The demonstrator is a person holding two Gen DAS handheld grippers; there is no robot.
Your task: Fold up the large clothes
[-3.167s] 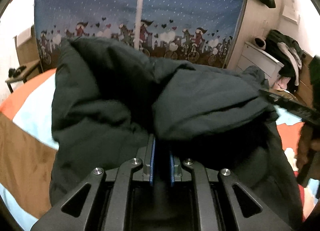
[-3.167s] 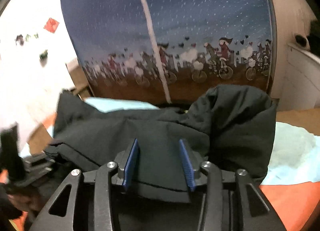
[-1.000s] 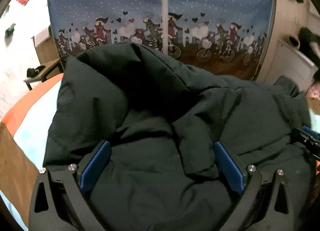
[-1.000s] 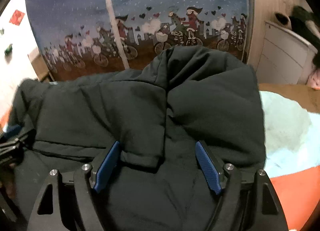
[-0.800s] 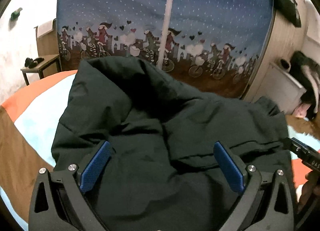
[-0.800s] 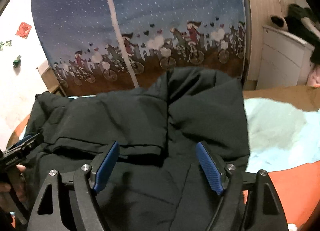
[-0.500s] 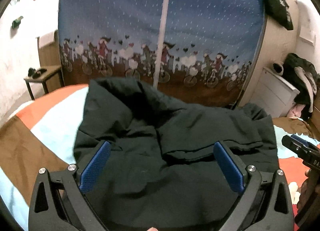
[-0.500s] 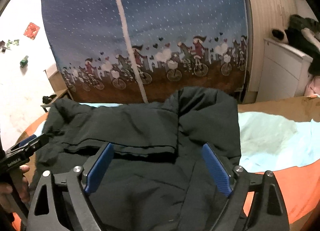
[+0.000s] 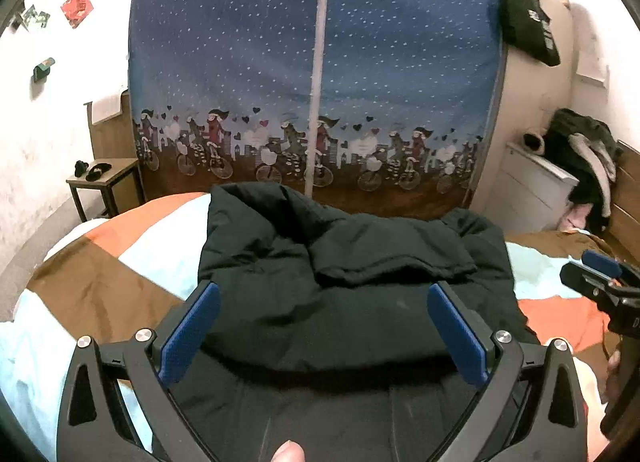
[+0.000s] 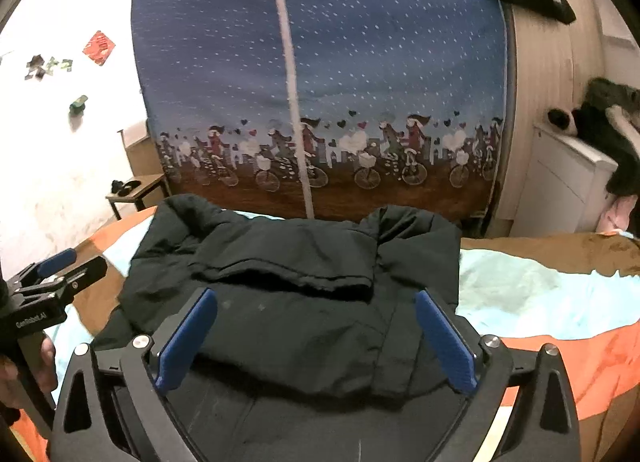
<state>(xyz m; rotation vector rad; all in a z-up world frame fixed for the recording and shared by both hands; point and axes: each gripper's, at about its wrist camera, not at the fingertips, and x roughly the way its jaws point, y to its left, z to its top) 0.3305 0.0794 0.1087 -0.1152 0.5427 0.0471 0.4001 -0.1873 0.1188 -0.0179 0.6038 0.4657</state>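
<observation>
- Standing wide apart, the blue pads of the left tongs [image 9: 322,336] pinch nothing; the dark green padded jacket [image 9: 352,274] lies below and ahead of them, showing between the two fingers without touching either.
- Spread just as wide, the right tongs [image 10: 316,338] have just been opening, and only the same jacket shows in the gap, lying clear of both pads.
- Folded over itself, the jacket has one flap doubled across its middle, with a raised hump at its far left end and another at its far right.
- It rests on a bed with an orange, brown and pale-blue patchwork cover [image 9: 104,274], which shows on both sides of it.
- Each tongs appears at the edge of the other's view, held in a hand, one on each side of the jacket.
- Beyond the bed stands a blue fabric wardrobe printed with cyclists and hearts [image 10: 320,101].
</observation>
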